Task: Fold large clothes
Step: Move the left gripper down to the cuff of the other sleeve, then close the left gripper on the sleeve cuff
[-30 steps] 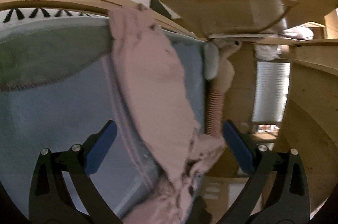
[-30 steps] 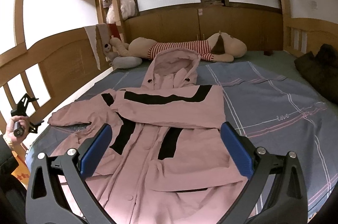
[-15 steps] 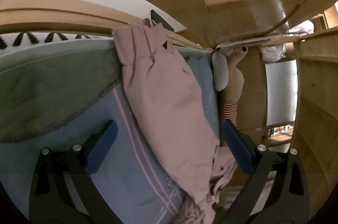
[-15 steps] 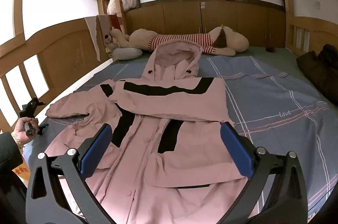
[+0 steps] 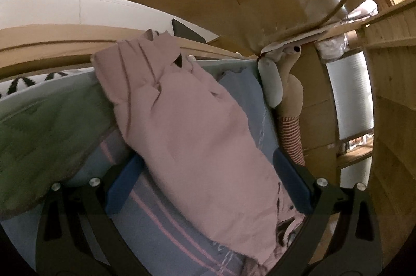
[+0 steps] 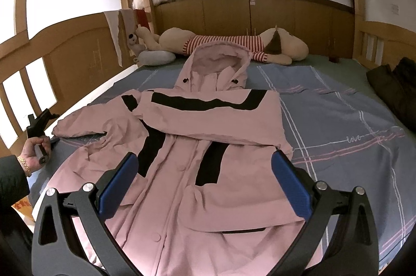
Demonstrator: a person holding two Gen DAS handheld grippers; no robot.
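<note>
Item 1, far left of the right wrist view: the person's hand with the left gripper, held just beside the cuff of the outstretched sleeve. Against the picture a second ago, this hand is seen nearer the cuff, at the mattress edge. In the left wrist view the sleeve now fills more of the space between the spread blue pads, which are parted wide with nothing pinched; the sleeve lies between them, and contact cannot be told.

Item 2, centre: the pink jacket, laid front-up on the blue striped sheet, hood towards the plush dog. One sleeve is already folded across the chest; the other is left extended. No shift in its lie is noted over the last second.

Item 3, near centre: the right gripper, fingers spread, nothing held, hovering over the lower front of the jacket, little changed.

Item 4, far right: dark clothing, well apart.

Judgement: the approach to the open sleeve is taken as nearly complete; a grasp at the cuff is expected next.
</note>
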